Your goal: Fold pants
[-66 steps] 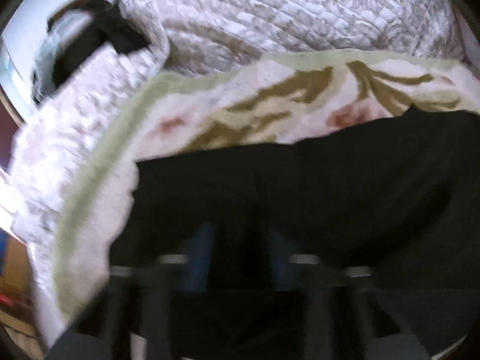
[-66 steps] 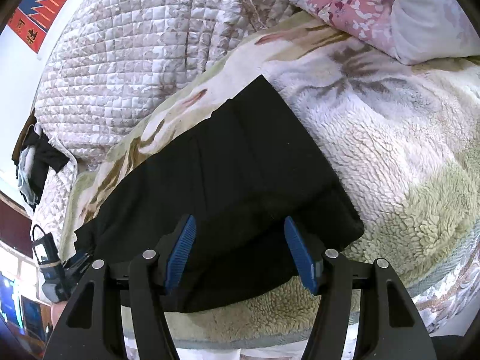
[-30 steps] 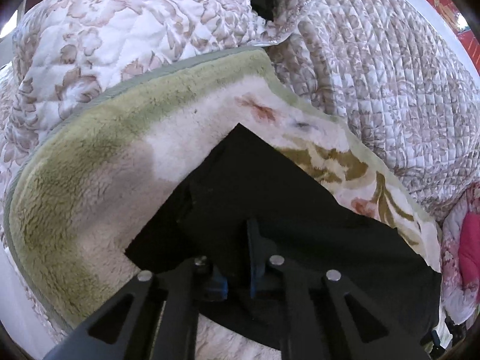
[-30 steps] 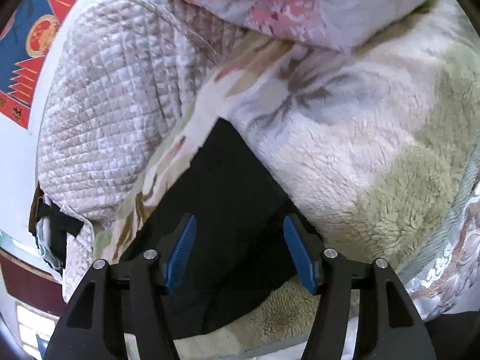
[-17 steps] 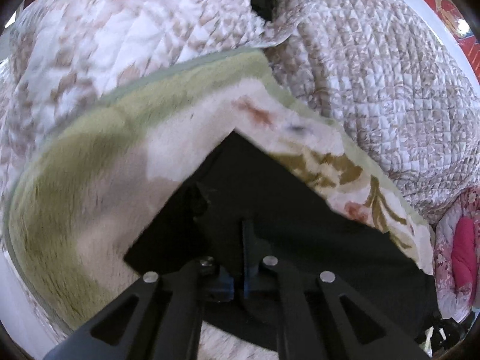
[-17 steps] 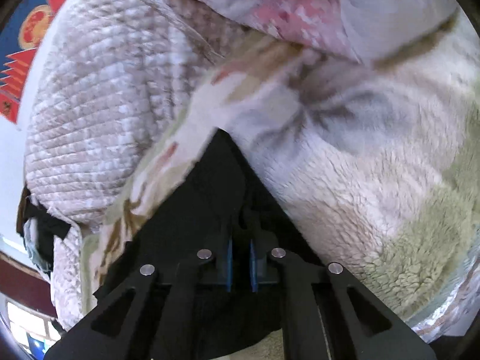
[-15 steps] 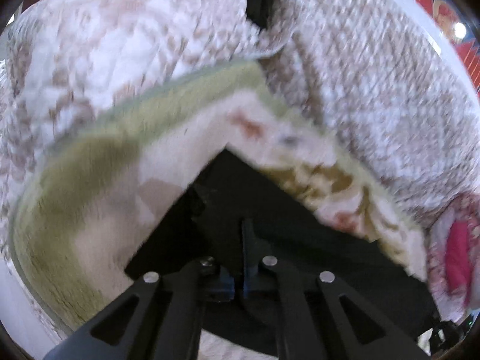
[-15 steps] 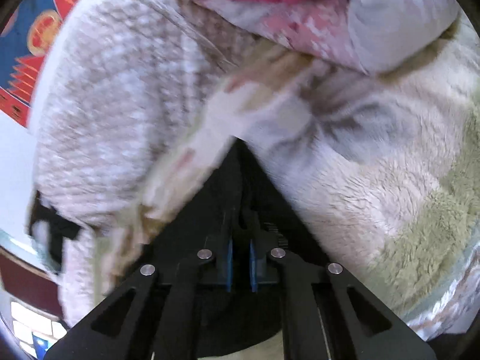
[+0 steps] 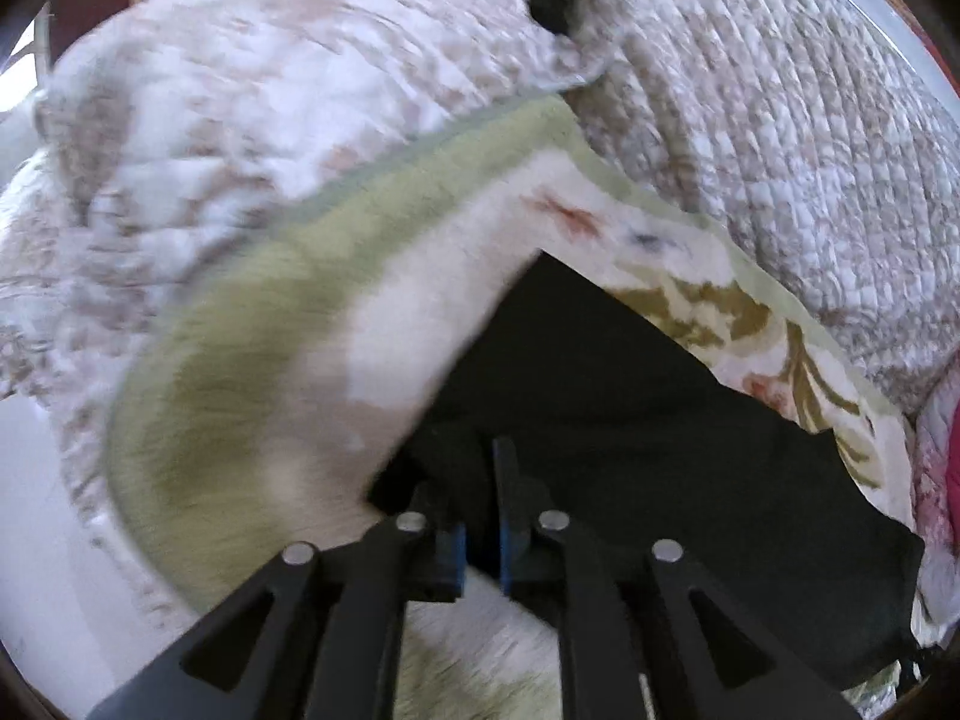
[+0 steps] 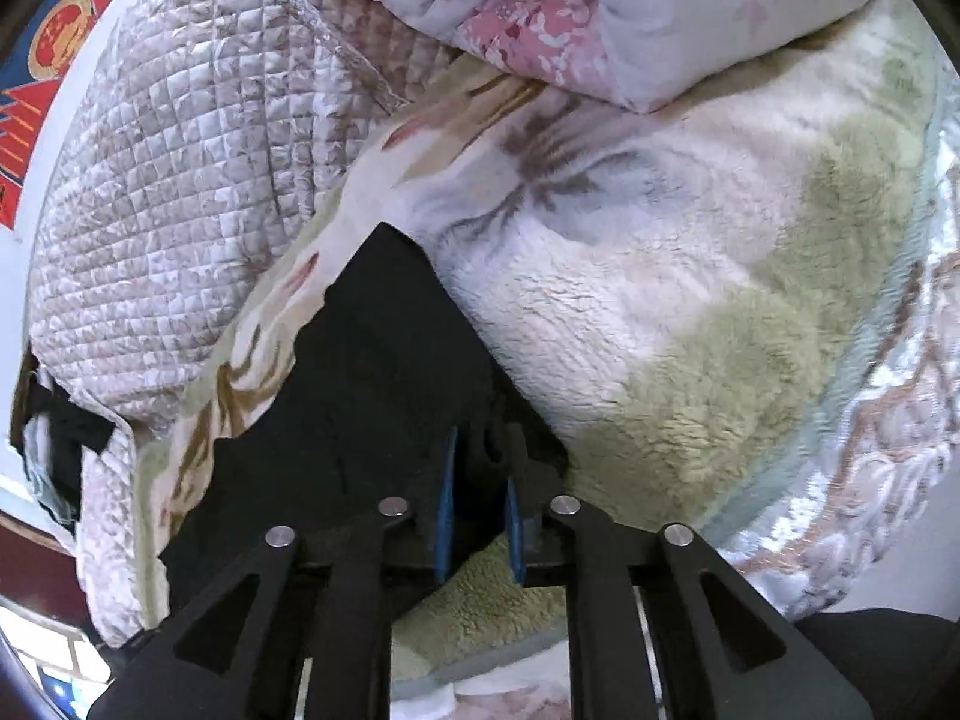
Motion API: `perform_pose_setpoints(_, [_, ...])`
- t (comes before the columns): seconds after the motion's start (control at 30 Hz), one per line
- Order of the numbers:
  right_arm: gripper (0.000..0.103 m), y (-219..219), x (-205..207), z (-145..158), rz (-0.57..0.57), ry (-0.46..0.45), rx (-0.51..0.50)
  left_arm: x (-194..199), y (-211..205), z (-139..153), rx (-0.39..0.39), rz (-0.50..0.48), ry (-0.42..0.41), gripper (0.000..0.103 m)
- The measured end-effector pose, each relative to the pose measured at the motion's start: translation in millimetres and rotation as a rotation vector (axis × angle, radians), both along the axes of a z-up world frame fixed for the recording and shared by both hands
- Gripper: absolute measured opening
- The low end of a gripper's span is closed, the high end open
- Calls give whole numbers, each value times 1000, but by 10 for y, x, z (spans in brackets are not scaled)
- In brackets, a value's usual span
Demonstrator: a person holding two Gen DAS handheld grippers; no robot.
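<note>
Both grippers are low and reaching forward. The left gripper point(image 9: 480, 516) has its blue-padded fingers point(image 9: 451, 546) drawn close together, pinching a fold of dark cloth between them. The right gripper point(image 10: 480, 504) matches it, blue pads point(image 10: 445, 498) nearly closed and clamped on cloth, its black linkage arms angled in toward the tips.

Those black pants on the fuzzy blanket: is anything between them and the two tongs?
Nothing visible. The left tongs and right tongs are each shut on the edge of the black pants, which lie on the fuzzy blanket.
</note>
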State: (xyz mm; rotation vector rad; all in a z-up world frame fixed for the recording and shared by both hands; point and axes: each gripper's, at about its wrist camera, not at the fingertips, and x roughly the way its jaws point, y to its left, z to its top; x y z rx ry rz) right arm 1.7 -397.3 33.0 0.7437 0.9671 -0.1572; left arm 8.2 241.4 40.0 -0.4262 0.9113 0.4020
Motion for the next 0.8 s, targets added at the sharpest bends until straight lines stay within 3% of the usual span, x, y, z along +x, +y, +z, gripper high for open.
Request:
perform_pose_setpoints(0.1, [17, -21, -165, 260, -71, -17, -206, -159, 25, 191, 123, 89, -25, 17])
perform_pose_setpoints(0.17, [18, 61, -161, 435, -32, -91, -274, -163, -26, 313, 136, 54, -76, 21])
perform_pose_setpoints(0.27, [25, 315, 67, 474, 134, -128, -268, 96, -234, 376, 90, -86, -122, 41])
perform_pose_setpoints(0.33, [33, 459, 228, 411, 218, -126, -284, 359, -312, 342, 74, -165, -134, 62])
perform_pose_setpoints(0.37, [40, 510, 293, 367, 240, -108, -297, 497, -319, 289, 86, -173, -121, 66])
perform_pose_setpoints(0.53, [41, 655, 506, 241, 302, -90, -277, 1086, -242, -284, 207, -235, 102, 72])
perform_pose_setpoints(0.57, [41, 691, 535, 233, 315, -94, -283, 1090, -268, -329, 236, -252, 89, 73])
perform_pose_setpoints(0.6, [41, 723, 564, 225, 329, -96, -284, 1069, -309, -312, 267, -260, 67, 66])
perform_pose_setpoints(0.63, [41, 745, 586, 198, 337, -93, -280, 1056, -356, -288, 266, -279, 71, 50])
perform_pose_setpoints(0.7, [41, 769, 625, 155, 340, -94, -279, 991, -423, -243, 262, -302, 75, 35])
perform_pose_setpoints(0.8, [41, 784, 652, 71, 341, -89, -288, 824, -337, -222, 195, -319, 68, 29])
